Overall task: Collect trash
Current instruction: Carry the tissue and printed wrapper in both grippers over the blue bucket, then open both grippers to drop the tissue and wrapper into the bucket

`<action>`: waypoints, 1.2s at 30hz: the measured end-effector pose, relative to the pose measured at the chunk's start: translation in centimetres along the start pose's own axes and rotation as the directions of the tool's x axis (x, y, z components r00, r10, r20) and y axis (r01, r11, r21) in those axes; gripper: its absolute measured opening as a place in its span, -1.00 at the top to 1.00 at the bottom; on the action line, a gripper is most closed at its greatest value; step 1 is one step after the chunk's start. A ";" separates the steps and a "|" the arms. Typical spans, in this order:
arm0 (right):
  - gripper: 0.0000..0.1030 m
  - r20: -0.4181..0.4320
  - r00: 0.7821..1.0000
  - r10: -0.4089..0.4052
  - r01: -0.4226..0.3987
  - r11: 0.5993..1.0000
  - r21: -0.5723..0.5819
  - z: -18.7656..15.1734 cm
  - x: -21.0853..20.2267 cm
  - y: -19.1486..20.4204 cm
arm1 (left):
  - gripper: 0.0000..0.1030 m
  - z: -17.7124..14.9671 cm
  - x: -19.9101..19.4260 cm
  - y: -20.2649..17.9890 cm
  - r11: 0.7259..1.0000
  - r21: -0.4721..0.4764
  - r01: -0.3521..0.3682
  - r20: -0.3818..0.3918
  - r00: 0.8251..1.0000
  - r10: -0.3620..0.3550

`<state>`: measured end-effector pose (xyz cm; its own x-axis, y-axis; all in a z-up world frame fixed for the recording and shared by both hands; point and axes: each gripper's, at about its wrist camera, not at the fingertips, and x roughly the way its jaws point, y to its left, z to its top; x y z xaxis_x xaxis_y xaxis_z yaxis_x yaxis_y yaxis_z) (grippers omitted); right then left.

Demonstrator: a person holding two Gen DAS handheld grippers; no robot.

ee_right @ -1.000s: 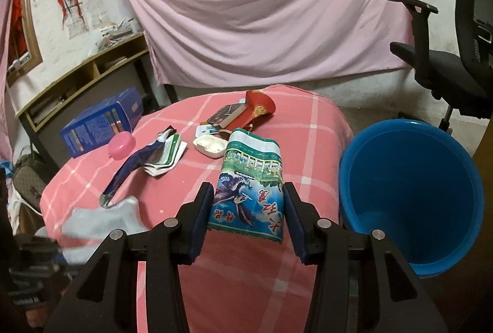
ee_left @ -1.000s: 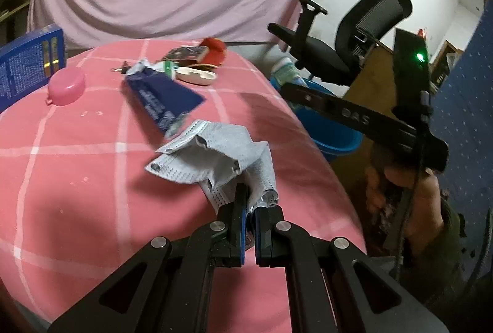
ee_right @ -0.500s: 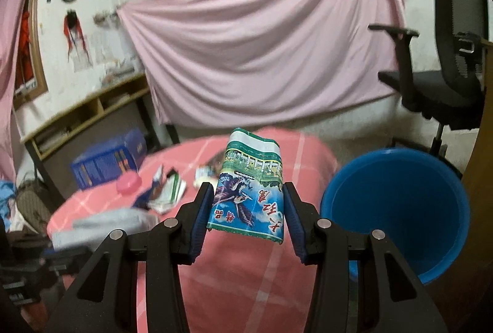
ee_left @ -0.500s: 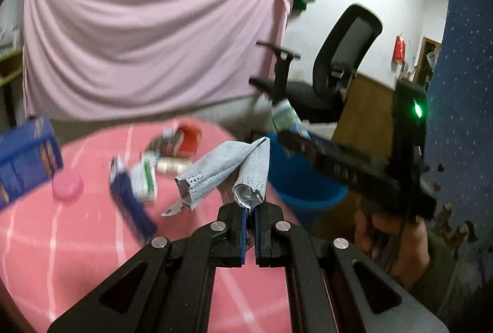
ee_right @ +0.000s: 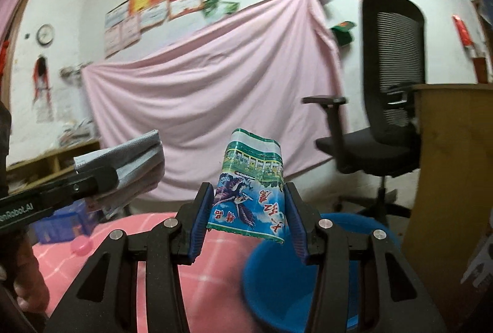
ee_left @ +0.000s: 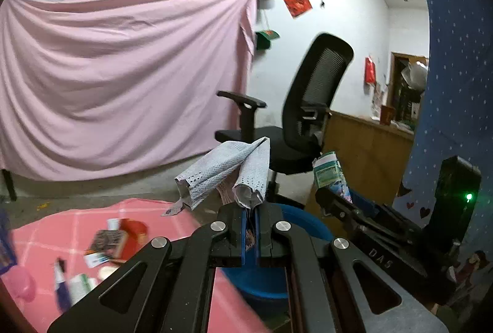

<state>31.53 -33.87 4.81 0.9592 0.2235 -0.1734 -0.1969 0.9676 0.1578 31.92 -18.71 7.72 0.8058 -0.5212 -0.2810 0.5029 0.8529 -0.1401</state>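
Grey perforated cloth rag (ee_left: 229, 171), crumpled, pinched in the clenched left gripper (ee_left: 251, 236), lifted clear of the pink checked tablecloth (ee_left: 77, 222). Right gripper (ee_right: 248, 223) clamps a printed green-and-blue plastic packet (ee_right: 251, 188) between its blue pads (ee_right: 198, 217), packet upright. Round blue plastic basin (ee_right: 277, 274) sits below both grippers, beside the table. Small litter remains on the cloth.
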 end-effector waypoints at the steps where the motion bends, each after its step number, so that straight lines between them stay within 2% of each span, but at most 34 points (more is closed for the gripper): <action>1: 0.13 0.000 1.000 -0.012 0.012 1.000 0.009 0.0 0.0 -0.6 | 0.96 0.1 0.9 -0.3 1.000 0.000 0.010 -0.011 1.000 -0.010; 5: 0.13 -0.020 0.997 -0.072 0.074 0.995 0.074 -0.2 0.7 -4.0 | 0.96 -0.1 4.7 -1.4 0.999 -0.004 0.038 -0.081 0.996 -0.038; 8: 0.12 -0.052 0.992 -0.114 0.119 0.988 0.103 -0.6 1.3 -5.9 | 0.96 -0.5 7.5 -1.8 0.999 -0.018 0.036 -0.158 0.987 -0.039; 12: 0.11 -0.125 0.982 -0.139 0.156 0.978 0.140 -1.5 2.4 -8.2 | 0.96 -1.1 11.3 -1.7 0.996 -0.084 0.040 -0.274 0.960 -0.062; 18: 0.09 -0.227 0.966 -0.123 0.165 0.971 0.174 -3.2 3.7 -10.0 | 0.94 -1.5 14.0 -0.8 0.989 -0.149 0.018 -0.376 0.924 -0.073; 20: 0.05 -0.247 0.962 -0.117 0.166 0.968 0.189 -3.6 4.0 -10.4 | 0.85 -1.6 14.6 -0.6 0.989 -0.150 0.008 -0.398 0.915 -0.068; 22: 0.02 -0.267 0.957 -0.110 0.168 0.965 0.203 -3.9 4.3 -10.6 | 0.52 -1.8 14.9 -0.2 0.988 -0.155 -0.009 -0.415 0.908 -0.057; 24: -0.03 -0.276 0.955 -0.106 0.168 0.963 0.213 -4.0 4.4 -10.7 | 0.42 -2.4 14.3 0.3 0.984 -0.177 -0.017 -0.413 0.909 -0.059; 29: -0.14 -0.290 0.951 -0.108 0.176 0.960 0.219 -4.0 4.7 -10.7 | 0.37 -2.2 13.1 1.1 0.978 -0.204 -0.049 -0.408 0.912 -0.039; 32: -0.29 -0.289 0.951 -0.106 0.175 0.959 0.222 -3.9 4.7 -10.7 | 0.26 -2.0 11.8 1.6 0.974 -0.211 -0.079 -0.380 0.925 -0.007; 36: -0.41 -0.271 0.957 -0.108 0.172 0.960 0.223 -3.6 4.5 -10.5 | -0.03 -1.6 9.0 2.3 0.966 -0.217 -0.140 -0.309 0.949 0.068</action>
<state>37.21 -42.59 -1.12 0.8838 0.1409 -0.4462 0.0209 0.9407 0.3386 39.86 -21.42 3.36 0.7021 -0.4276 -0.5694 0.3054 0.9032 -0.3017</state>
